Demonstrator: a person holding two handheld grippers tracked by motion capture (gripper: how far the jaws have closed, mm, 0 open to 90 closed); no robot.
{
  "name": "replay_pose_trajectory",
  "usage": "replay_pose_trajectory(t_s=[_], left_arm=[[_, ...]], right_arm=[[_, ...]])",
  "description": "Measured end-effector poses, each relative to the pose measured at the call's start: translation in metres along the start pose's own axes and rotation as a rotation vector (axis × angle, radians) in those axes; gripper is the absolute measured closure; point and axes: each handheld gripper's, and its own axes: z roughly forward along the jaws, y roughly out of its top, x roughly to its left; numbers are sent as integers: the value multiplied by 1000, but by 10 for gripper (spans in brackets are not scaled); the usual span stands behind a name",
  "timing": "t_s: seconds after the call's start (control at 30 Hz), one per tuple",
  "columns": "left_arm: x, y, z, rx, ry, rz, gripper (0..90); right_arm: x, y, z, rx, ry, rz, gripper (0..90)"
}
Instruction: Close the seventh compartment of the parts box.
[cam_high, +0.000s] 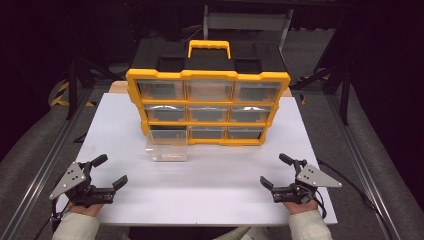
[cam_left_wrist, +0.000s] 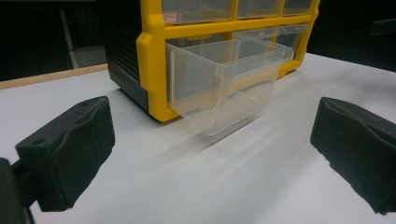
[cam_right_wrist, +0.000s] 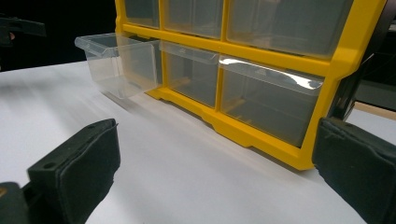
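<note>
White table (cam_high: 210, 190), both grippers wide open, empty

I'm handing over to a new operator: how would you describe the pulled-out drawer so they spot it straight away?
Find the yellow organizer standing on the white table. In its bottom row, go to the left end nearest the left gripper. The clear drawer there sticks out toward the person, while its neighbours sit flush.

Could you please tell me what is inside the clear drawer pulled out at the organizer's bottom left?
The drawer looks empty through its clear walls. Its rear end, inside the yellow organizer, is covered.
</note>
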Motion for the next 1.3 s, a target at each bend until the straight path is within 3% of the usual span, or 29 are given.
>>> replay_pose_trajectory(t_s=[0.93, 1.3], left_arm=[[0, 2, 0, -9, 5, 3, 8], [-4, 15, 17, -20, -48, -6, 13]], right_arm=[[0, 0, 2, 7, 1, -1, 18], [1, -1, 4, 15, 4, -3, 18]])
